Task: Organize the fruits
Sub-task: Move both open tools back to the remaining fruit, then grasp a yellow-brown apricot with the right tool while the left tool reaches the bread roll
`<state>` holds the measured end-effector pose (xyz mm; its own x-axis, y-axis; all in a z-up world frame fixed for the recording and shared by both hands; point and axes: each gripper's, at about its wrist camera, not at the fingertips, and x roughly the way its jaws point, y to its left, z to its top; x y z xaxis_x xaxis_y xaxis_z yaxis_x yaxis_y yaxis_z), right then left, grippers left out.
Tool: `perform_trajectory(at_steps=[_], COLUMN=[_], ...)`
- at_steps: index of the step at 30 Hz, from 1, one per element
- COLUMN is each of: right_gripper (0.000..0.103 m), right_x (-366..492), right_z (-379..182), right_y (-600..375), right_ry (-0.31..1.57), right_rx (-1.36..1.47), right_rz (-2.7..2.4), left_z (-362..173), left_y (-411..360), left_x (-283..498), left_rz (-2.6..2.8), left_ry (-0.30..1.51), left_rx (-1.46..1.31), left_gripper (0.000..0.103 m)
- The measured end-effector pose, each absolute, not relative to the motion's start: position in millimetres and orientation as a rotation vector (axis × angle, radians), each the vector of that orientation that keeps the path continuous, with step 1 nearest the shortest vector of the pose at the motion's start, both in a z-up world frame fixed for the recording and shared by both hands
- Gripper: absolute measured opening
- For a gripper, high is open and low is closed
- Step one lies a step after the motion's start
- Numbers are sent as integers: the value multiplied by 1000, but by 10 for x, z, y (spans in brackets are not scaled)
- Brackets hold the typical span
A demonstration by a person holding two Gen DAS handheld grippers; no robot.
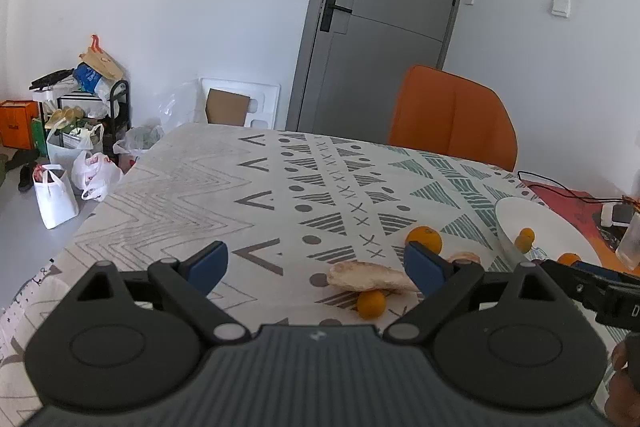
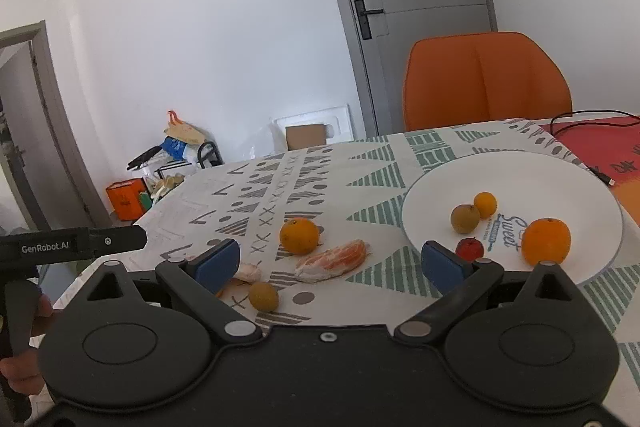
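Observation:
My left gripper [image 1: 318, 265] is open over the patterned tablecloth, with a peeled citrus piece [image 1: 370, 277] and a small orange fruit [image 1: 371, 304] just ahead near its right finger. My right gripper [image 2: 331, 264] is also open and holds nothing. Ahead of it lie an orange [image 2: 299, 235], a peeled citrus segment [image 2: 334, 261], a second peeled piece [image 2: 248, 273] and a small yellowish fruit [image 2: 263, 295]. To the right, a white plate [image 2: 540, 183] holds a large orange [image 2: 546, 242], a small orange [image 2: 485, 205], a brownish fruit [image 2: 465, 219] and a small red fruit [image 2: 470, 248].
An orange chair [image 2: 486, 79] stands at the table's far side before a grey door [image 1: 384, 11]. A black cable [image 2: 580, 119] crosses a red mat [image 2: 600, 147] beyond the plate. Bags and a cluttered rack [image 1: 80, 131] stand on the floor to the left of the table.

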<state>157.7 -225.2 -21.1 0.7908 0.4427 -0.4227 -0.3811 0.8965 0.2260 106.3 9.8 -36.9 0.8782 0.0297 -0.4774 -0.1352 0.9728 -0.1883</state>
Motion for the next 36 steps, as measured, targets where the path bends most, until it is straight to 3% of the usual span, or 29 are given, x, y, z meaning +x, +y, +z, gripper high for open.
perform_trajectory(at_steps=[9, 17, 23, 30, 33, 36], right_gripper=[97, 75, 57, 55, 26, 22], right_x=[1613, 1696, 1769, 1845, 1899, 1920], right_z=[-284, -395, -470, -577, -638, -641], right_y=[-2101, -1896, -1744, -1617, -1592, -1626], right_ry=[518, 579, 625, 664, 679, 677], right_rx=[86, 59, 47, 42, 50, 83], right_rz=[479, 524, 542, 557, 564, 566], left_z=[-485, -607, -650, -706, -723, -718], left_y=[118, 192, 155, 174, 176, 150], left_x=[1142, 1251, 1297, 1337, 1361, 1390], left_rz=[71, 40, 5, 5, 6, 5], left_ry=[509, 522, 523, 536, 546, 552], left_rx=[-231, -279, -273, -276, -275, -264], left_gripper=[92, 84, 84, 84, 84, 84])
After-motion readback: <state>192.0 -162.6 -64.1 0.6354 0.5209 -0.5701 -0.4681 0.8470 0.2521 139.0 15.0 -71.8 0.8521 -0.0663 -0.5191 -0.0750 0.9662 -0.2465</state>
